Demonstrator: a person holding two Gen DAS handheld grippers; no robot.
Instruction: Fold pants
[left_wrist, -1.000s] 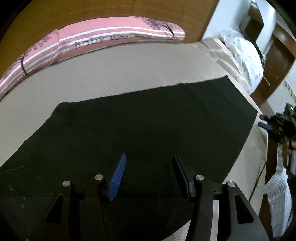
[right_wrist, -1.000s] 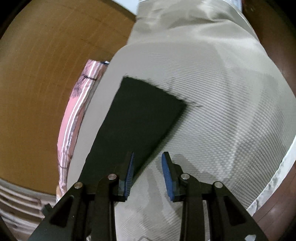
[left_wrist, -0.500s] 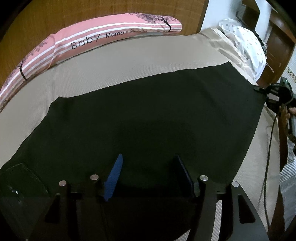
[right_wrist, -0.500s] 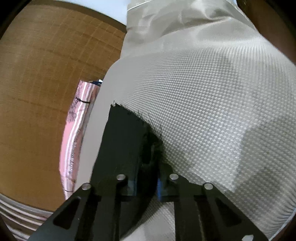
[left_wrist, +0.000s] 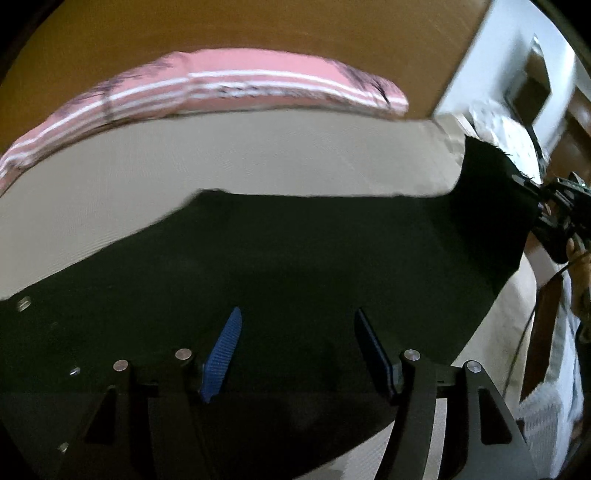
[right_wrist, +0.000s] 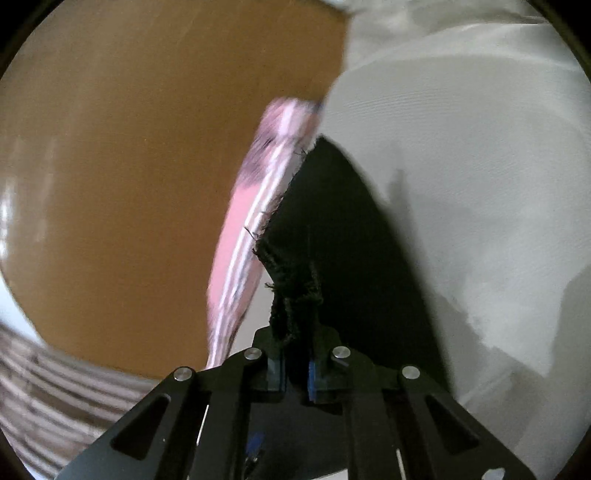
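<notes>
Black fabric pants (left_wrist: 295, 266) lie mostly flat on the beige textured bed (left_wrist: 258, 155), spread ahead of and under the left gripper (left_wrist: 299, 354), whose fingers stand apart, holding nothing. Right gripper (right_wrist: 295, 373) fingers are clamped on the frayed hem, lifting that corner. Fold barely begun; all creasing left. Pink striped pillow (left_wrist: 229, 88) beyond, well clear.

We are in a home bedroom: a bed (left_wrist: 258, 155) under a beige sheet, a pink striped pillow (left_wrist: 229, 90) against its wooden headboard (left_wrist: 221, 26).
</notes>
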